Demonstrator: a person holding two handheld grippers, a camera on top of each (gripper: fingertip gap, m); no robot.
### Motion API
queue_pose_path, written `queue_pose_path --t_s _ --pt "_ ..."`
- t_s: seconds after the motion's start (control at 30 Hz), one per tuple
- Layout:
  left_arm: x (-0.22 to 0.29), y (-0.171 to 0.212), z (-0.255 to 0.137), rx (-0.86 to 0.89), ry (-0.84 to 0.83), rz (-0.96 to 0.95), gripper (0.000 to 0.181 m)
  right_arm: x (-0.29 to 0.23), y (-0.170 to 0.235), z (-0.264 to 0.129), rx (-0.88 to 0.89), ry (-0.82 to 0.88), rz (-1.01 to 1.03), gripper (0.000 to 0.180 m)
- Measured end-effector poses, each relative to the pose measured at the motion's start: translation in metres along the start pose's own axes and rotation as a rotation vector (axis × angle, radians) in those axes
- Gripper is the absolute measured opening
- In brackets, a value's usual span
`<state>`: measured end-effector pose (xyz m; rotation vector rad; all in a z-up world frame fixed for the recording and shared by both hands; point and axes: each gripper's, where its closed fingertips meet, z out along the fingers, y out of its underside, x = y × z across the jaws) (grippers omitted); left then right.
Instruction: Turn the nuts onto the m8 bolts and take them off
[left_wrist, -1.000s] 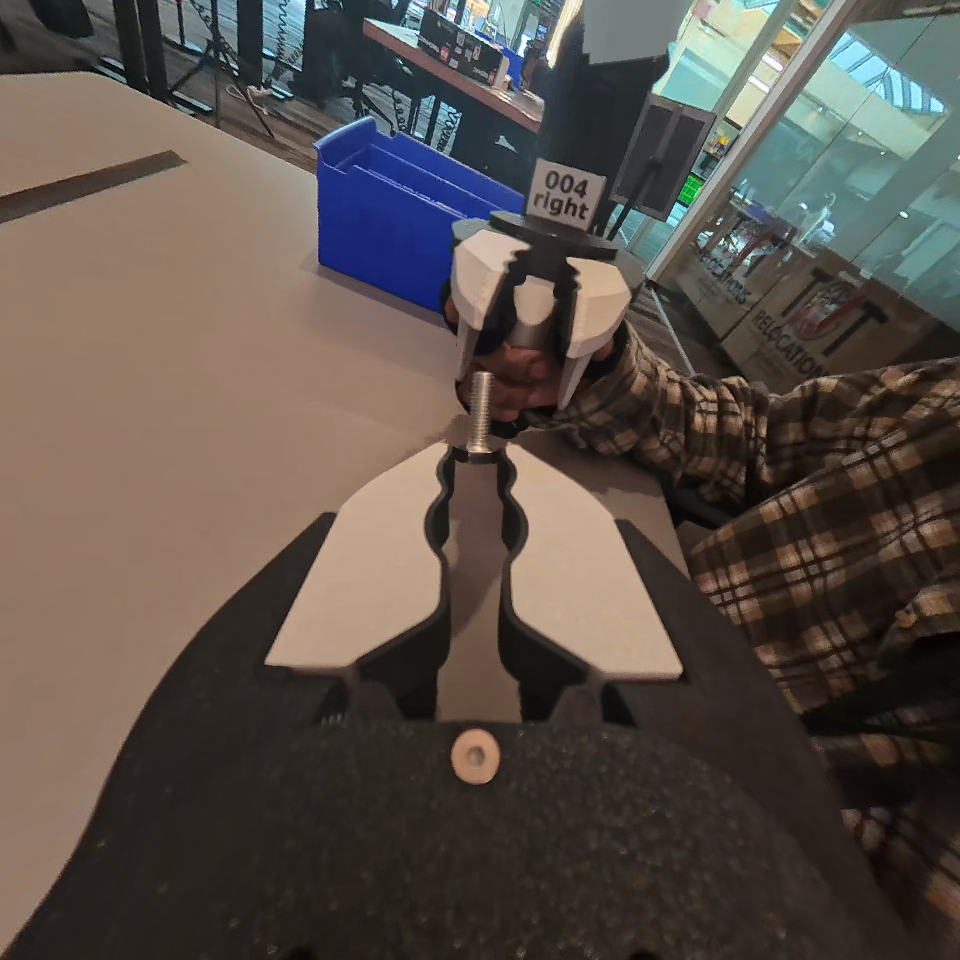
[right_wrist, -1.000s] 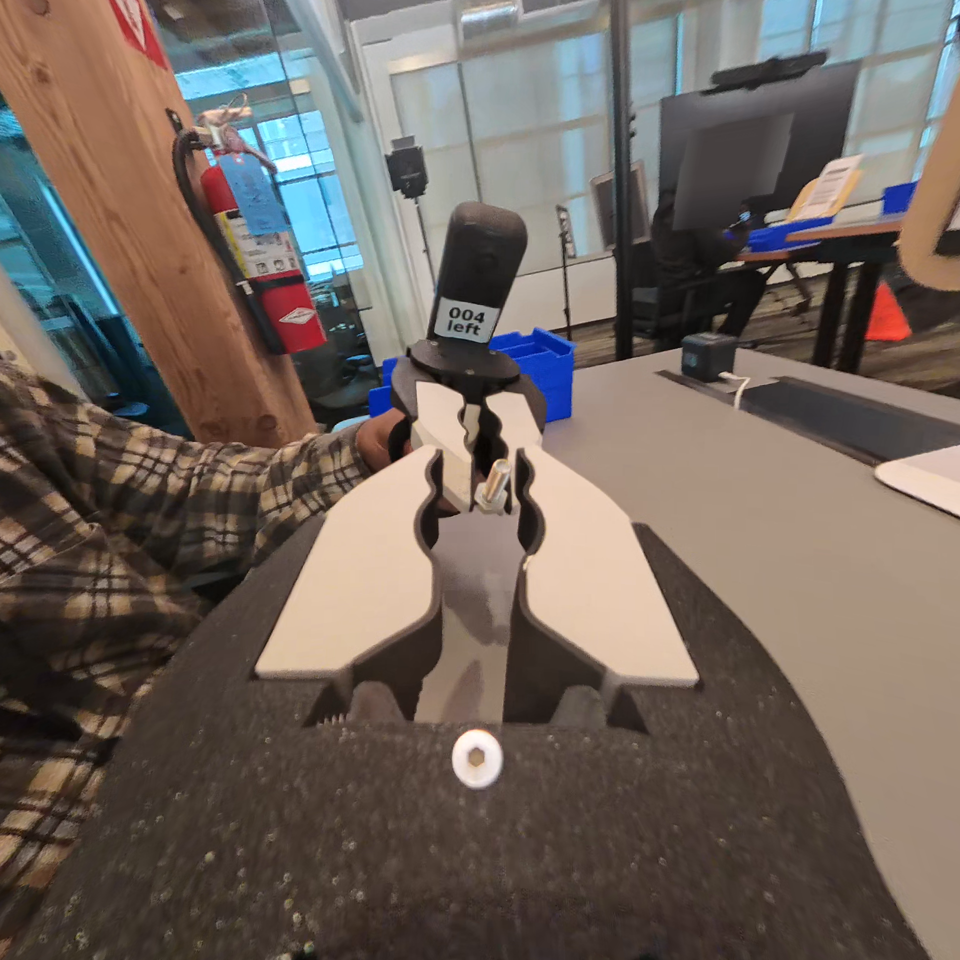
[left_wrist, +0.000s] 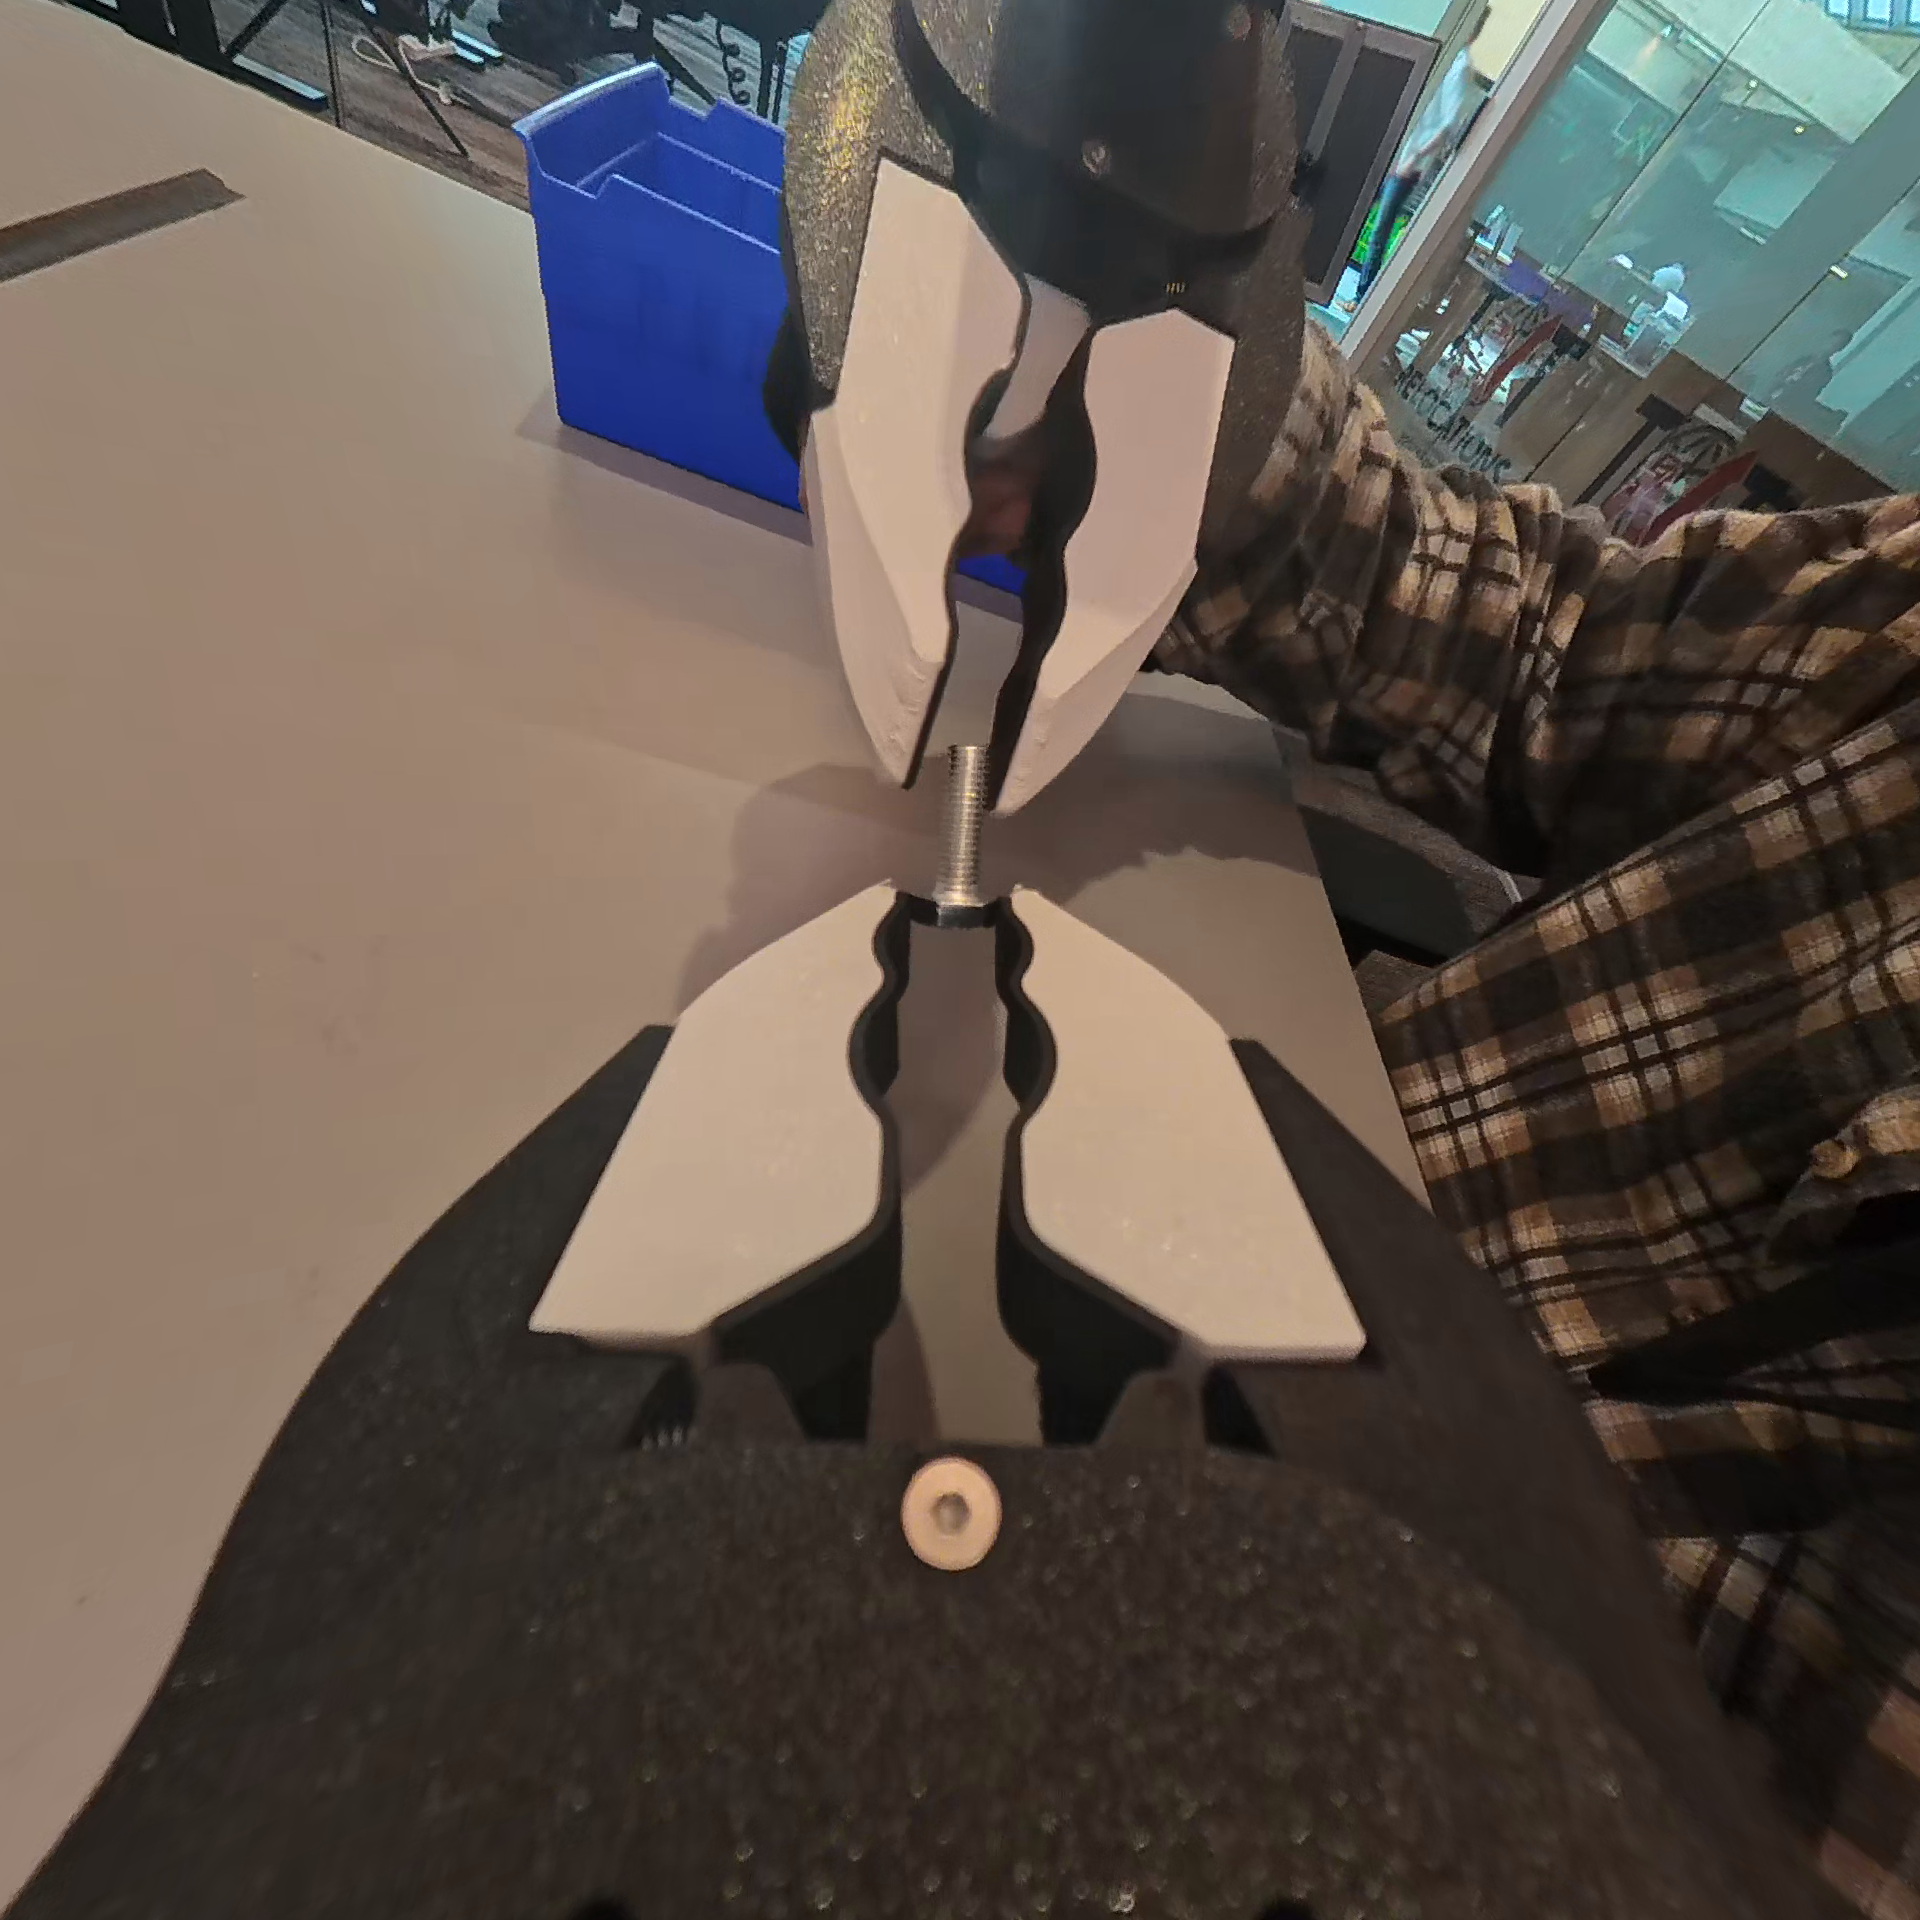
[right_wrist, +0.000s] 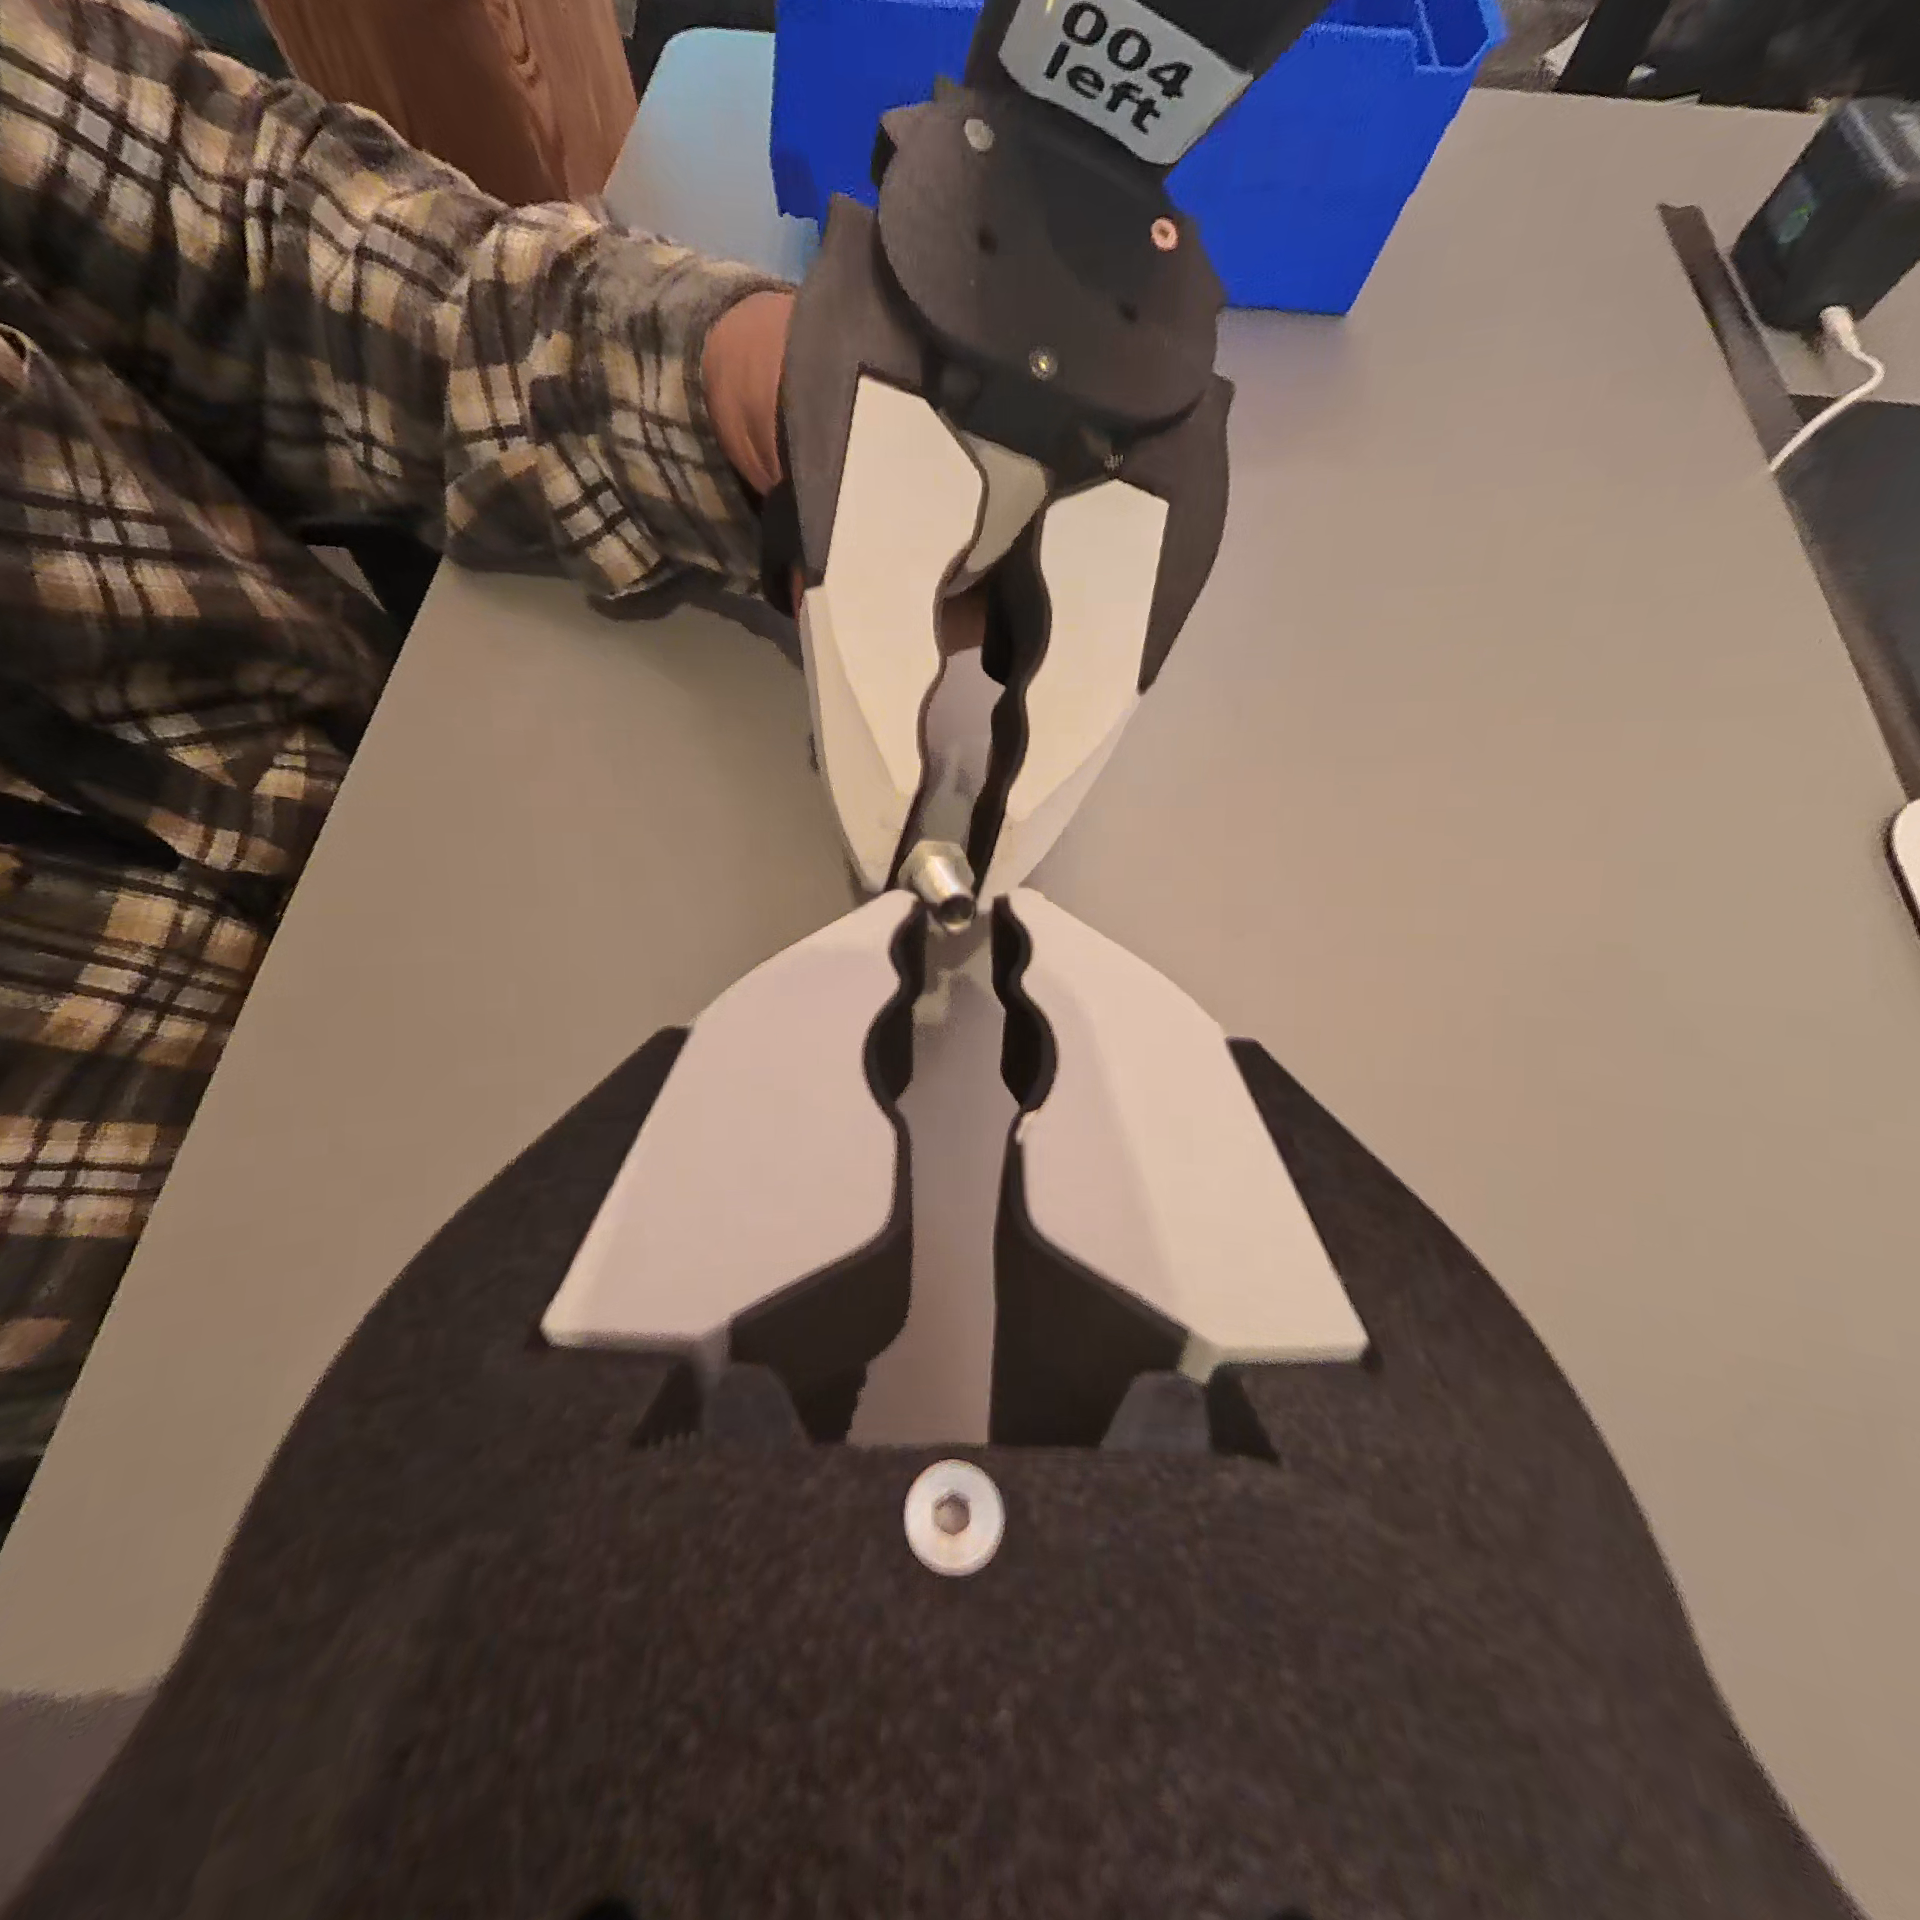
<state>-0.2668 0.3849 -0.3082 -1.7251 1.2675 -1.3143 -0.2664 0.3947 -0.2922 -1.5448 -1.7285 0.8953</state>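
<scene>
Tabletop (left_wrist: 312, 831) of plain grey carries a blue bin (left_wrist: 655, 312) at the far side. Nearer, the left hand-held gripper (left_wrist: 954, 902) is clamped on the head end of an M8 bolt (left_wrist: 962, 831) — its threaded shank stands upright above the tips. Facing it from above, the right hand-held gripper (left_wrist: 961, 779) points down with its fingers a little apart, the bolt's top just between their tips. No nut can be made out on the thread. At right, a plaid sleeve (left_wrist: 1558, 727) rests by the tabletop's edge.
</scene>
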Motion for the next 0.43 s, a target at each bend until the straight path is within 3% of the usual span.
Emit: queue_pose_path --t_s 0.23,0.43 --pt "0.0 0.0 -0.001 -0.001 0.007 -0.01 0.015 -0.002 -0.003 0.001 -0.103 -0.043 -0.006 0.007" --pt "-0.034 0.01 -0.03 -0.023 -0.186 -0.002 0.032 0.021 0.019 -0.001 -0.414 0.027 -0.032 0.007"
